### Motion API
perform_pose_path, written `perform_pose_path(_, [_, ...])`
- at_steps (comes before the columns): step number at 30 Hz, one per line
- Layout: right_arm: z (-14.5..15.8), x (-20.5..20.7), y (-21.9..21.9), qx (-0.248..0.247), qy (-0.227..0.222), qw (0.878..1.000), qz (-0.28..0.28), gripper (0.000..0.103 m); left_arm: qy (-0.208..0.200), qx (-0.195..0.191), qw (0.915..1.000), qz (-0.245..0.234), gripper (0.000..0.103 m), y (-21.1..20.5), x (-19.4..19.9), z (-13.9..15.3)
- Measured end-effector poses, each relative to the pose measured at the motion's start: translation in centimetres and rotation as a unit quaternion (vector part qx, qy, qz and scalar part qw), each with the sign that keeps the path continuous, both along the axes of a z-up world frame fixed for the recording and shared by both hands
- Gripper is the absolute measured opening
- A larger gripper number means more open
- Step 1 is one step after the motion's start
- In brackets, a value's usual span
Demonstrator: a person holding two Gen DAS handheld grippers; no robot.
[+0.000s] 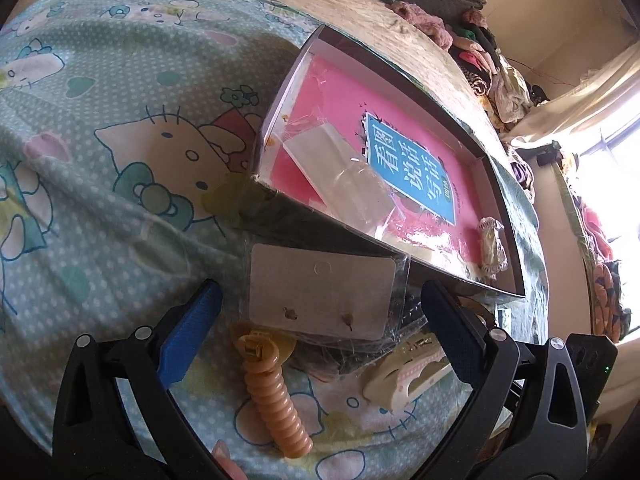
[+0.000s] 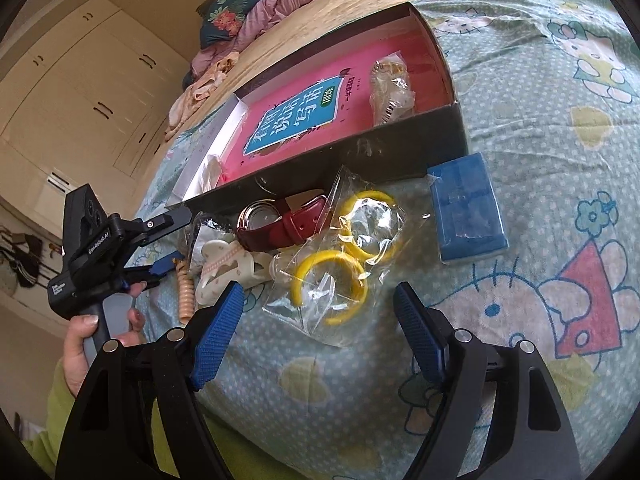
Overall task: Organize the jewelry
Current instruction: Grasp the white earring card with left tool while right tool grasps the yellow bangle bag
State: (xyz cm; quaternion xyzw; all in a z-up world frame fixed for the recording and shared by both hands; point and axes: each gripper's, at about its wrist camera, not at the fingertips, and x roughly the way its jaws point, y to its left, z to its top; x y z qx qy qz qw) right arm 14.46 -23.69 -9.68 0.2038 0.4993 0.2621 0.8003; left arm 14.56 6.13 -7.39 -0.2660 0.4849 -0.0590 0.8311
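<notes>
I see both jaws spread: my left hand-held gripper point(image 1: 320, 300) frames the earring card point(image 1: 320, 290), my right hand-held gripper point(image 2: 320, 300) the bagged yellow bangles point(image 2: 340, 256) on the bed point(image 2: 540, 160).

"GenRobot.AI" on left tool point(image 2: 170, 240) (side).
</notes>
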Motion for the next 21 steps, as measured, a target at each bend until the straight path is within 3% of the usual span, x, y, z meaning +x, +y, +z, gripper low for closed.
perform_pose_path(3, [-0.1, 0.4, 0.1, 0.008, 0.0, 1.0, 0.002, 0.074, -0.006, 0.01, 0.9999, -0.005, 0.093, -0.3, 0.0, 0.1])
perform_pose_path(6, [-0.3, 0.5, -0.2, 0.012, 0.0, 1.0, -0.002, 0.056, -0.01, 0.022, 0.9997, -0.009, 0.093, -0.7, 0.1, 0.0])
perform_pose_path(9, [-0.1, 0.3, -0.4, 0.014, -0.005, 1.0, 0.003, 0.049, -0.015, 0.037, 0.9991, -0.013, 0.089, -0.9, 0.1, 0.0])
perform_pose_path(12, [0.3, -0.1, -0.4, 0.011, -0.014, 1.0, 0.005, 0.048, -0.018, 0.057, 0.9982, -0.012, 0.069, -0.8, 0.0, 0.1])
perform_pose_path(14, [0.7, -0.8, -0.7, 0.006, -0.027, 1.0, 0.009, 0.045, -0.019, 0.064, 0.9976, -0.015, 0.063, -0.8, -0.1, 0.2])
perform_pose_path(21, [3.4, -2.7, -1.7, -0.02, -0.086, 0.996, 0.014, 0.041, -0.045, 0.067, 0.9966, -0.016, 0.059, -0.5, -1.4, 1.5])
